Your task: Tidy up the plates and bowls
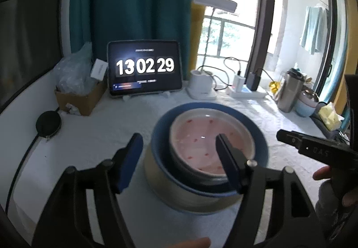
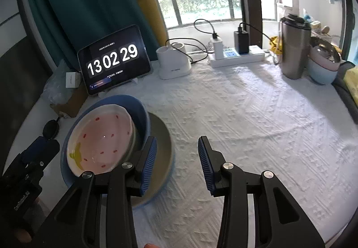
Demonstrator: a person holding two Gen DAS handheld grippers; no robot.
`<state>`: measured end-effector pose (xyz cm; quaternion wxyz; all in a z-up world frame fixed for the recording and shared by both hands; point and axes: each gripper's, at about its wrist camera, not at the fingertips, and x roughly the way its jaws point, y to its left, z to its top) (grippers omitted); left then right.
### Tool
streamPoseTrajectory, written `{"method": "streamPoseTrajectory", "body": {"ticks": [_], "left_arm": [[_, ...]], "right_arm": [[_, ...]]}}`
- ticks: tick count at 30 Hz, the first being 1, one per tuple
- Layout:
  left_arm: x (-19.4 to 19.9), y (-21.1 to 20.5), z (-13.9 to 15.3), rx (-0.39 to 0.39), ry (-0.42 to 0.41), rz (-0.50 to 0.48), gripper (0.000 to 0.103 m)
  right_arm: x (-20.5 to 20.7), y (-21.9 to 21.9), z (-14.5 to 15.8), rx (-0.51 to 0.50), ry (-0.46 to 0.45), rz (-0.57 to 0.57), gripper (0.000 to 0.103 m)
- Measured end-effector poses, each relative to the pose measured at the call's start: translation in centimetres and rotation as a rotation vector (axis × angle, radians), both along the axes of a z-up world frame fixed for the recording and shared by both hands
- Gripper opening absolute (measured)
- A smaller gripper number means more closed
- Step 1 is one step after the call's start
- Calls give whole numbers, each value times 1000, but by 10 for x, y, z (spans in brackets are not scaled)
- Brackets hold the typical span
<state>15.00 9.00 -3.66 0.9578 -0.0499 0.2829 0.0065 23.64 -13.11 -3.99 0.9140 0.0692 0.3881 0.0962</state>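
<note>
The pink strawberry-dotted bowl sits nested in the blue bowl, and both rest on a grey plate near the counter's left side, largest underneath so the stack sits steady. The left gripper hangs over it, fingers spread wide around the blue rim, gripping nothing. The right gripper is beside the stack, fingers part-open and empty. A white textured cloth covers the counter; a tablet clock, lamp base and steel tumbler line the window side.
</note>
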Motion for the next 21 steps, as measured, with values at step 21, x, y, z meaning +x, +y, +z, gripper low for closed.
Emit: {"method": "streamPoseTrajectory", "body": {"ticks": [21], "left_arm": [[-91,-52,2,47,-144,-29,88]], "right_arm": [[-95,-65,11,-141,-182,-74,41]]}}
